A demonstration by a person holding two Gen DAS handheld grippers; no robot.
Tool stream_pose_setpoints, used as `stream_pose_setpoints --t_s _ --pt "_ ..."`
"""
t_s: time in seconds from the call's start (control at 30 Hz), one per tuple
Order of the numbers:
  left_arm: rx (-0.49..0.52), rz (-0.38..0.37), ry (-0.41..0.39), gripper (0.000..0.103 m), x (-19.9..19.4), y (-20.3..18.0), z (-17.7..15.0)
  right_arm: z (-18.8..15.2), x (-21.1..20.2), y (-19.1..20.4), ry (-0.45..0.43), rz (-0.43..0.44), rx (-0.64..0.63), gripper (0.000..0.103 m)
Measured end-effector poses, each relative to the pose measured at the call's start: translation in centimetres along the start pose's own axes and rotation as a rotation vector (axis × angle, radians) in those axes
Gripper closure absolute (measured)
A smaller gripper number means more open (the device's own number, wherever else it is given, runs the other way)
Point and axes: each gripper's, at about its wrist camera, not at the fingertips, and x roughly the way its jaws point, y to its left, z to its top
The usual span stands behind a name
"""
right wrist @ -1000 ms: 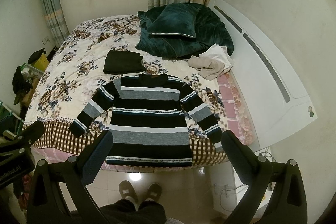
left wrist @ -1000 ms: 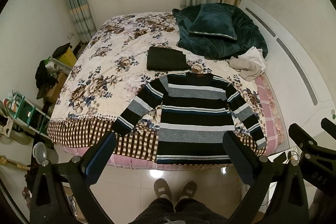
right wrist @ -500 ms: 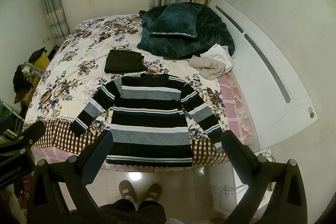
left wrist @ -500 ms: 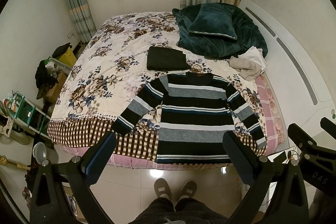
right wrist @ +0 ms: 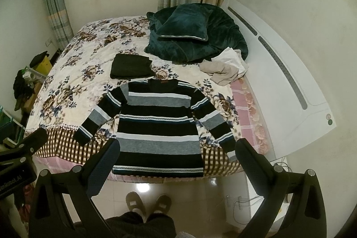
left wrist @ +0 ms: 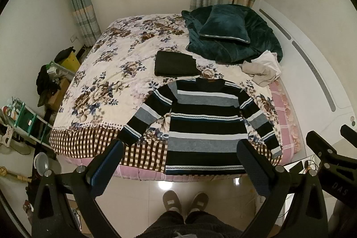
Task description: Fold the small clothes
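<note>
Striped sweater (left wrist: 206,126) flat on bed (left wrist: 125,73)

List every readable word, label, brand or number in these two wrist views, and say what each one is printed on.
"DAS": on the body of the right gripper, seen in the left wrist view.
"enRobot.AI", cut off at the frame edge: on the body of the left gripper, seen in the right wrist view.
Neck tag of the striped sweater: too small to read.

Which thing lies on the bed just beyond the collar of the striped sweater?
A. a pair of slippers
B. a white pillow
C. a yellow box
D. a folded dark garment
D: a folded dark garment lies flat on the flowered bed cover, right past the collar of the striped sweater.
</note>
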Motion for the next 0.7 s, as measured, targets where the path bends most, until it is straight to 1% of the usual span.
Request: stream_pose_setpoints --t_s 0.17,0.3,0.37,0.4,0.47,0.53,0.57,0.63,0.7 --pt "0.004 -0.003 0.006 0.000 0.4 -0.5 0.3 0.3 0.4 -0.1 0.000 0.000 0.005 0.000" --pt "0.010 -0.007 0.010 0.000 1.2 0.4 0.8 0.8 0.6 -0.3 0.009 0.002 0.026 0.000" --pt "0.015 0.010 -0.011 0.000 1.8 0.2 0.9 1.1 1.4 -0.7 0.022 -0.003 0.048 0.000" --pt "0.017 0.015 -0.016 0.000 2.6 1.0 1.0 1.3 2.0 -1.0 0.032 -0.007 0.065 0.000" --pt "0.018 0.033 -0.036 0.000 4.5 0.9 1.4 1.3 4.0 -2.2 0.052 -0.023 0.112 0.000" --pt "0.033 0.041 -0.026 0.000 7.6 0.4 2.1 0.8 6.7 -4.3 0.082 -0.062 0.182 0.000" --pt "0.040 0.061 -0.024 0.000 9.5 0.0 2.4 0.4 8.3 -5.8 0.094 -0.083 0.220 0.000" --pt "0.058 0.079 0.007 0.000 12.8 -0.8 3.0 -0.8 12.1 -9.1 0.132 -0.140 0.305 0.000" --pt "0.078 0.112 0.044 0.000 16.9 -2.1 3.4 -2.2 16.9 -13.1 0.185 -0.172 0.396 0.000"
